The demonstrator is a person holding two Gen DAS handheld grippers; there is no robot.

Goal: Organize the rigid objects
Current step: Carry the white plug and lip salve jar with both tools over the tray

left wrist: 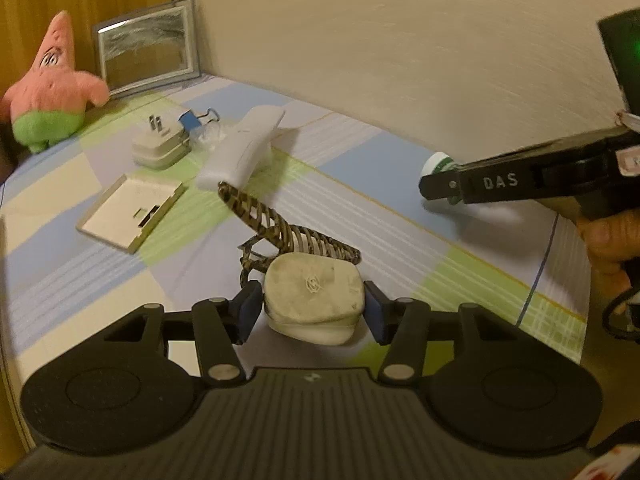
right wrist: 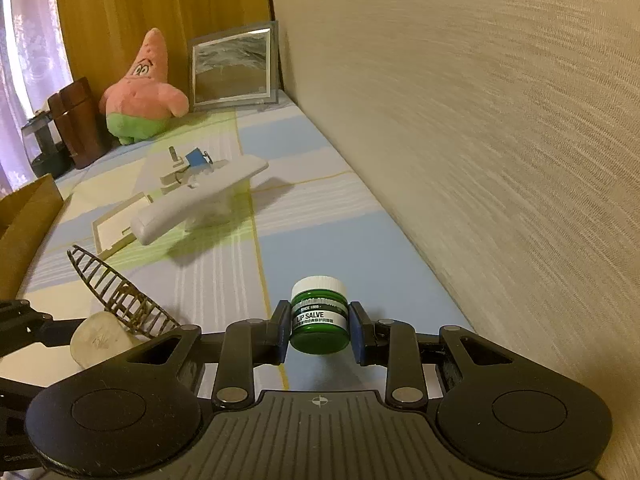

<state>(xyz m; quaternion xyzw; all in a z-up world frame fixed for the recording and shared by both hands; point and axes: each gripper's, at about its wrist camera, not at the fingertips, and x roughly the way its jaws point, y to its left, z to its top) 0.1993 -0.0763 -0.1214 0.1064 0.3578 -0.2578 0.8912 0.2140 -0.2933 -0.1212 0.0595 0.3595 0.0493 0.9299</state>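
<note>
The left gripper (left wrist: 314,306) squeezes a chunky off-white plug (left wrist: 314,290) between its blue pads (left wrist: 249,308). The plug looks worn and dirty, with rounded corners and a small mark pressed into its top. It sits low over the striped blue, green and cream bed sheet (left wrist: 360,168). Right behind it a brown spotted hair claw (left wrist: 280,236) stands open, its teeth sticking up.

The right gripper (right wrist: 319,322) grips a little green jar (right wrist: 319,316) with a white lid. Its label says LIP SALVE. The jar is near the wall (right wrist: 480,120), just over the blue part of the sheet.
</note>
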